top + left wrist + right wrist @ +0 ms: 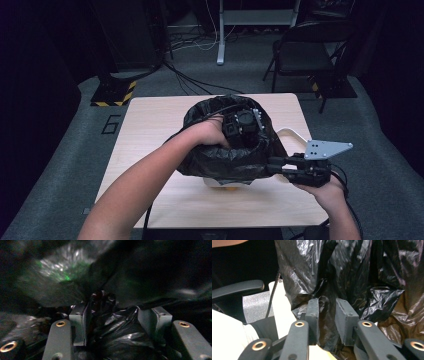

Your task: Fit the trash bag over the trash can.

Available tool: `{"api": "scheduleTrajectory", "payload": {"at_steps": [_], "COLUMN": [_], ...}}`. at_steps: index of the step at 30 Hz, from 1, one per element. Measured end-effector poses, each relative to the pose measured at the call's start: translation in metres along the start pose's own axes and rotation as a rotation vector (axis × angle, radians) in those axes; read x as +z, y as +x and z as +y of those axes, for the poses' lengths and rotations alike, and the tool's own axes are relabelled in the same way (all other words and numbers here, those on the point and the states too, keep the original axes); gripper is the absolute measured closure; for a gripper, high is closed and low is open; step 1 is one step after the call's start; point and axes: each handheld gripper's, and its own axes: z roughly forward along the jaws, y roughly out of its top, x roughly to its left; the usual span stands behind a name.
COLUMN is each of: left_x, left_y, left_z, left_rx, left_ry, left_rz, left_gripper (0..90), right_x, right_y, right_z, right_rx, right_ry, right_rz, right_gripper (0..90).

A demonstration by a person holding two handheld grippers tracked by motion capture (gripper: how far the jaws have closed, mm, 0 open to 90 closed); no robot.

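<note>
A crumpled black plastic bag [220, 155] is draped over a white container [295, 136] in the middle of the table. My left gripper [242, 122] is pushed into the top of the bag, hand and all. In the left gripper view its jaws [113, 315] stand apart, with loose bag plastic [125, 335] bunched between them. My right gripper [272, 167] is at the bag's lower right side. In the right gripper view a thin fold of the bag [352, 272] hangs in the gap of that gripper [327, 315], and the pads do not press on it.
The light wooden table [160, 130] has bare surface to the left of and in front of the bag. A dark folding chair [305, 50] stands on the floor beyond the far right corner. Cables run across the floor behind the table.
</note>
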Motion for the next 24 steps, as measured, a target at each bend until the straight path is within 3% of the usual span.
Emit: {"api": "scheduleTrajectory", "payload": {"at_steps": [5,8,11,14,16,18,24], "left_x": [-0.036,-0.06,-0.072,-0.074,-0.071,-0.065,-0.053], "left_y": [-0.006,-0.003,0.002,0.012,0.019,0.024,0.034], "left_z": [-0.002,-0.011,-0.023,-0.036,-0.043,-0.049,-0.055], "left_rx": [0.032,0.003,-0.044,-0.124,-0.168,-0.17,-0.187], "left_ry": [-0.056,-0.107,-0.127,-0.124,-0.134,-0.131,-0.108], "left_rz": [0.097,0.15,0.183,0.217,0.21,0.19,0.201], "left_gripper": [44.5,44.4,44.1,42.8,41.9,43.4,44.5], "right_x": [-0.007,-0.009,-0.009,-0.009,-0.009,-0.009,-0.01], "right_y": [0.002,0.002,0.002,0.003,0.003,0.004,0.002], "right_z": [0.003,0.004,0.004,0.004,0.006,0.006,0.006], "right_rx": [0.0,-0.001,0.0,-0.001,-0.002,-0.004,0.002], "right_ry": [-0.019,-0.025,-0.027,-0.029,-0.03,-0.031,-0.031], "right_rz": [-0.006,-0.01,-0.01,-0.015,-0.013,-0.017,-0.024], "right_gripper": [70.1,69.4,68.9,67.4,65.7,64.4,63.8]}}
